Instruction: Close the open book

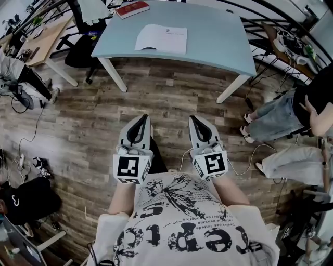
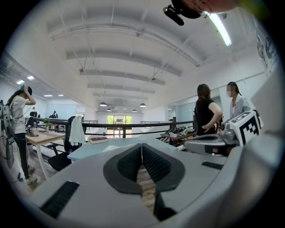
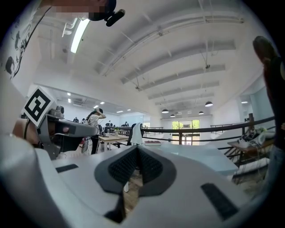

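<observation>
The open book (image 1: 161, 39) lies flat with its white pages up on the pale blue table (image 1: 218, 41), far ahead of me. A closed red book (image 1: 132, 9) rests at the table's far left edge and also shows in the left gripper view as the red book (image 2: 98, 140). My left gripper (image 1: 143, 119) and right gripper (image 1: 193, 119) are side by side close to my body, over the wooden floor and well short of the table. Both point roughly level at the table. The left gripper (image 2: 142, 149) and right gripper (image 3: 137, 151) are each shut with nothing between the pads.
A black office chair (image 1: 83, 49) and a wooden desk (image 1: 44, 41) stand left of the table. People sit at the right (image 1: 281, 117). A black bag (image 1: 26, 200) and cables lie on the floor at lower left. A railing (image 2: 133, 127) runs behind the table.
</observation>
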`<state>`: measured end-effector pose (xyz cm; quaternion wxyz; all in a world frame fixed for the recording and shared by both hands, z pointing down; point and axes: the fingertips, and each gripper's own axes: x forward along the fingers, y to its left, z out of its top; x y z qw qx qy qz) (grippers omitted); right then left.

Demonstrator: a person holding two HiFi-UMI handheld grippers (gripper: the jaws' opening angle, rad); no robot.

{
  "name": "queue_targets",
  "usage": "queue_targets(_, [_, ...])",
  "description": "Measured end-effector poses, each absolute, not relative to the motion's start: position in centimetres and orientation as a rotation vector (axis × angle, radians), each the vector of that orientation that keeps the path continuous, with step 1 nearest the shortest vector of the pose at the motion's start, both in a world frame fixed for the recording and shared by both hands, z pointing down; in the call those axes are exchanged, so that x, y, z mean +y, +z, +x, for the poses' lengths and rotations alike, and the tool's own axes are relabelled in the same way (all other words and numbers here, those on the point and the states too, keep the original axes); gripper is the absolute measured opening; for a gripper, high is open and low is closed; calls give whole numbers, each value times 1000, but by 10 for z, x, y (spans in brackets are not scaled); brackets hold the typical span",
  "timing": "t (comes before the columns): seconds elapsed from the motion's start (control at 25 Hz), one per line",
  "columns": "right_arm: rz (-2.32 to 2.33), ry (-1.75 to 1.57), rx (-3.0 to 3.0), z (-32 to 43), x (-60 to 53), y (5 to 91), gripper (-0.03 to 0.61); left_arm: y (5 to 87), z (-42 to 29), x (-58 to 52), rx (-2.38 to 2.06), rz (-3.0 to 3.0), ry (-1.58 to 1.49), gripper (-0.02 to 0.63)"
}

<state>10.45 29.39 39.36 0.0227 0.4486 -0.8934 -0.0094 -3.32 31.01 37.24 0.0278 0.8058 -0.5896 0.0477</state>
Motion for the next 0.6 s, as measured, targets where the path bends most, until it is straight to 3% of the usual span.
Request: queue_targets(0.6, [1625, -31, -2592, 1, 33, 383, 11, 365, -144, 23, -1629, 2577, 117, 20])
